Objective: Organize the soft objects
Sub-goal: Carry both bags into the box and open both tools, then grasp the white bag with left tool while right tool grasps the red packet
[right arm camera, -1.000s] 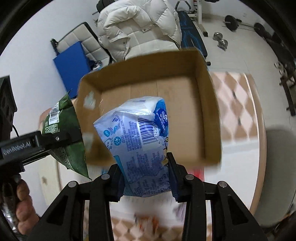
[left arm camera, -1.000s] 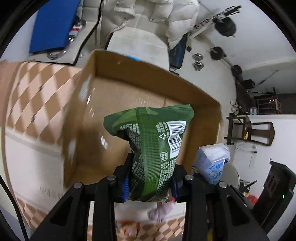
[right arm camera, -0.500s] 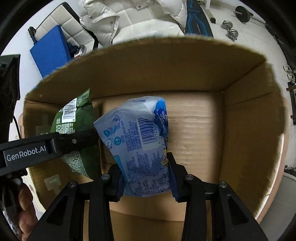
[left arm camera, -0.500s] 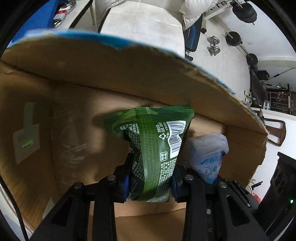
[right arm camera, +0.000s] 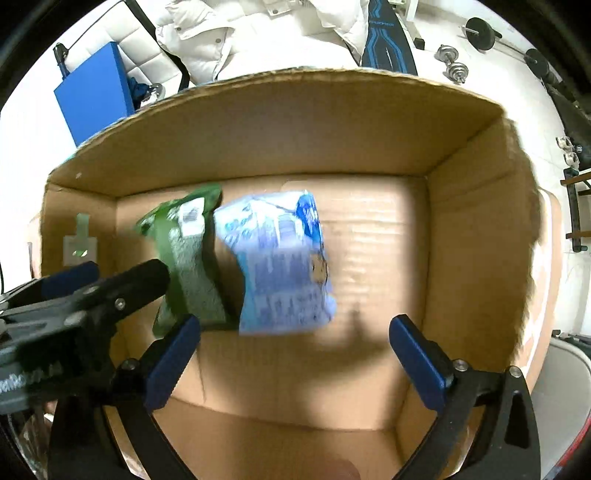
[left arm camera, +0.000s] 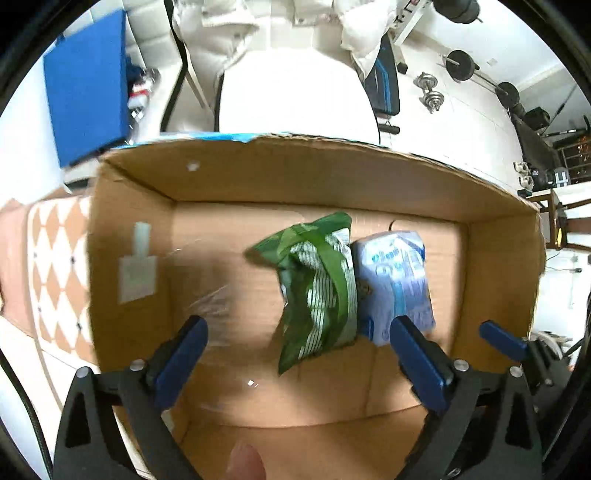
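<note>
A green snack bag (left arm camera: 317, 288) and a pale blue soft packet (left arm camera: 397, 284) lie side by side inside an open cardboard box (left arm camera: 280, 181). My left gripper (left arm camera: 299, 365) is open and empty just above them, its blue pads (left arm camera: 181, 360) spread wide. In the right wrist view the green bag (right arm camera: 186, 266) and blue packet (right arm camera: 280, 266) sit in the same box (right arm camera: 295, 136); both look blurred. My right gripper (right arm camera: 295, 360) is open and empty above the packet. The left gripper's black arm (right arm camera: 85, 299) reaches in from the left.
The box stands on a table with an orange diamond-pattern cloth (left arm camera: 55, 273). Beyond it are a blue pad (left arm camera: 86, 81), a white padded jacket on a seat (right arm camera: 236, 33), a weight bench and dumbbells (left arm camera: 430, 92) on the floor.
Both grippers have opened and let go: the green bag and the blue packet have dropped into the box. Both grippers have pulled back a little.
</note>
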